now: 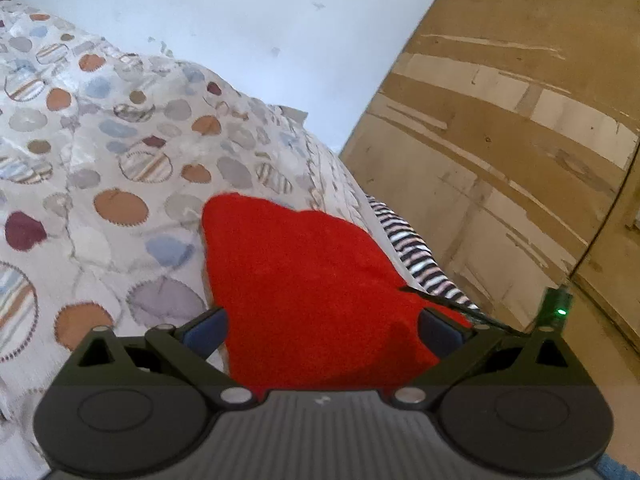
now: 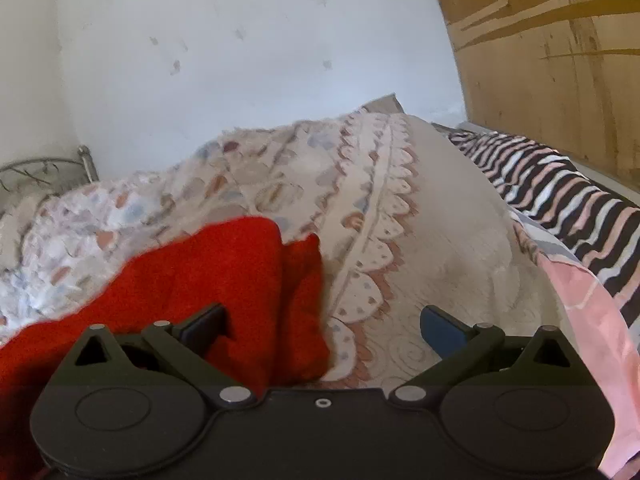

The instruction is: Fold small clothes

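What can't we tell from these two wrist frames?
- Red garment: type and fold state unclear; left gripper body hides its near edge.
- Right wrist view: red garment cut off at the left edge, motion-blurred.
- Striped cloth: extent hidden behind the bedspread.

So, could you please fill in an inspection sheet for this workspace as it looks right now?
Surface: bed under a circle-patterned quilt, rumpled.
Job's things: red garment lying on the quilt, partly bunched.
Clutter: black, white and pink striped cloth and pink fabric along the bed's edge.
Grippers: left tongs open, straddling the red garment; right tongs open over the garment's edge and quilt.
Cables: nothing seen.
Surroundings: white wall, brown wooden panel, metal bed frame.
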`<state>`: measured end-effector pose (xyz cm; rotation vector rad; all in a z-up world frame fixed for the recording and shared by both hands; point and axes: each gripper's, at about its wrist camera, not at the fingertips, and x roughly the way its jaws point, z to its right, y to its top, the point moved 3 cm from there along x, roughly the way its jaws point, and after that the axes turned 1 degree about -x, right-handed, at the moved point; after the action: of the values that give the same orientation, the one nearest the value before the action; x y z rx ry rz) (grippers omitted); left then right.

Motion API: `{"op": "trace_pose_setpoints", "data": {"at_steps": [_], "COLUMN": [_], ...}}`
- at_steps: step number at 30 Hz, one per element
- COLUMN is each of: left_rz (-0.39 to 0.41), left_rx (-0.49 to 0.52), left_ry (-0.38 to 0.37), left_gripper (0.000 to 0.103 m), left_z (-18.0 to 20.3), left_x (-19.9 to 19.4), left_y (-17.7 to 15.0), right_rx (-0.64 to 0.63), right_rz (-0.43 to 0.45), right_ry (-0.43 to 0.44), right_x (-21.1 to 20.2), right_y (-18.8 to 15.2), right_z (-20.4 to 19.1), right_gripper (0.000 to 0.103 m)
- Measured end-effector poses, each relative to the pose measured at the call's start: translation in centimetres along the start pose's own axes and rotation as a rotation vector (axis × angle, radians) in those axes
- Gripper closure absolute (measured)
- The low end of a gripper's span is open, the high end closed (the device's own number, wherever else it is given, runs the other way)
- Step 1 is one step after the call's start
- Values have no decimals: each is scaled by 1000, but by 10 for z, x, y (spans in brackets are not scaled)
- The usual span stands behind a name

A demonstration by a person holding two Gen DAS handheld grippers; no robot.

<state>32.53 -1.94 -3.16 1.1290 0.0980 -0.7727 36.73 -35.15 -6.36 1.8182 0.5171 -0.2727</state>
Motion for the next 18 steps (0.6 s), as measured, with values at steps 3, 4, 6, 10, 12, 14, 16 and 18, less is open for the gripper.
{"op": "trace_pose_setpoints", "data": {"at_steps": [3, 4, 6, 10, 12, 14, 16, 18], "left_rz": [-24, -31, -54, -94, -100, -105, -109, -112], "left_rx": [-5, -10, -13, -5, -20, -40, -49, -48], "left_ry": [36, 40, 46, 51, 44, 34, 26, 21], "left_gripper": [1, 1, 0, 0, 0, 0, 0, 0], "left_z": [-3, -4, -5, -6, -8, -11, -12, -12], "left_x": [11, 14, 21, 31, 32, 33, 34, 36], "left_y": [2, 2, 1, -5, -8, -9, -11, -12], "right_rx": [19, 25, 33, 61, 72, 97, 126, 139], "right_rz": [13, 13, 8, -55, -97, -133, -137, -125], "right_ry": [41, 68, 112, 189, 174, 163, 188, 206], "right_x": [-2, -1, 3, 20, 31, 39, 43, 44], "right_y": [7, 10, 16, 21, 18, 11, 3, -2], "right_z": [-4, -6, -10, -15, -14, -10, -4, 0], "right_gripper": [1, 1, 0, 0, 1, 1, 1, 1]}}
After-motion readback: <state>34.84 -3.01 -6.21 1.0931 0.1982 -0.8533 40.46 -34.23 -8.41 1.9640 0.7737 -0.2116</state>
